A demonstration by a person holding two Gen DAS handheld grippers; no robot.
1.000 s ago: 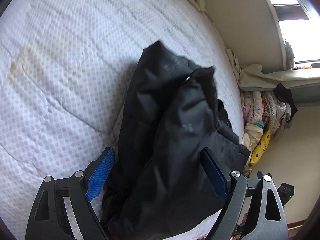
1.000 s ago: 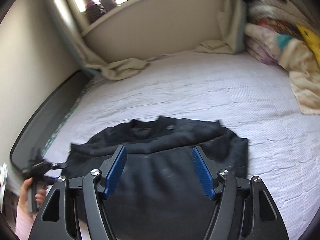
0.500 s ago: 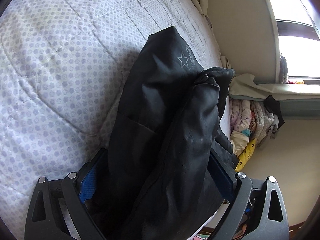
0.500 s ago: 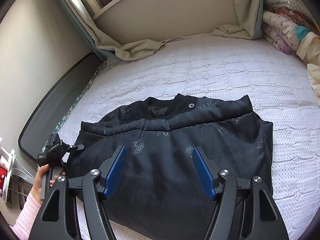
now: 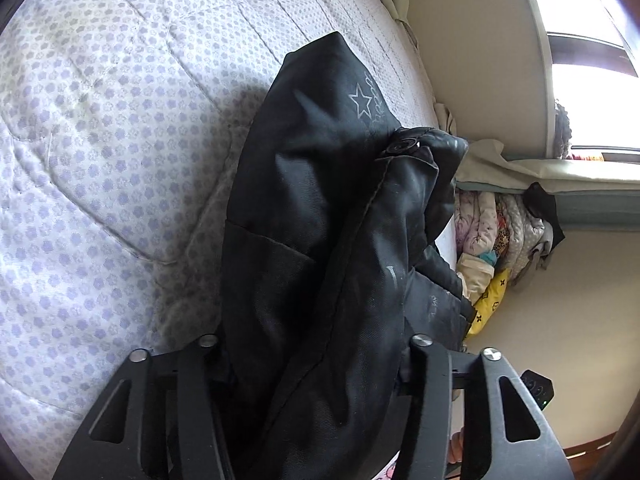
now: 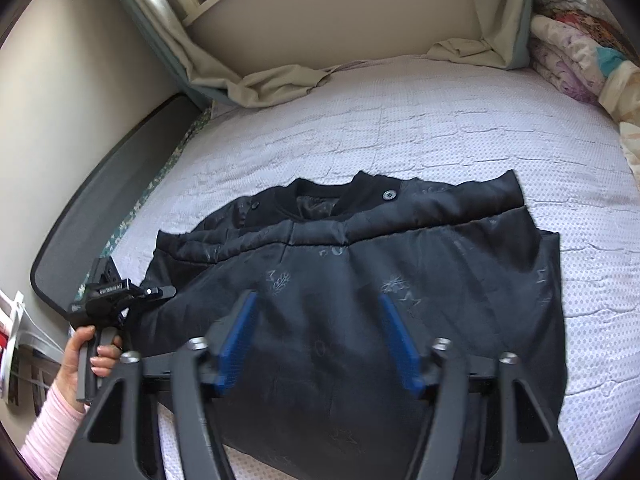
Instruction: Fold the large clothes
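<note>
A large black jacket (image 6: 360, 280) with faint printed patterns lies spread on the bed, collar toward the far wall. My right gripper (image 6: 318, 344) hovers open and empty above its lower middle. In the left wrist view the jacket (image 5: 320, 220) fills the gap between the fingers of my left gripper (image 5: 312, 360); the blue pads are hidden by the cloth, and the jaws have closed in on the jacket's left edge. The left gripper also shows in the right wrist view (image 6: 160, 292), held by a hand at the jacket's left side.
The bed (image 6: 440, 128) has a pale quilted cover with lilac dots. Beige curtains (image 6: 280, 80) drape onto it at the far side. A pile of folded bedding (image 6: 580, 52) sits at the right. A dark board (image 6: 100, 208) edges the bed on the left.
My left gripper moved forward onto the jacket's edge and its jaws closed in on the cloth. My right gripper rose and tilted down over the jacket, staying open.
</note>
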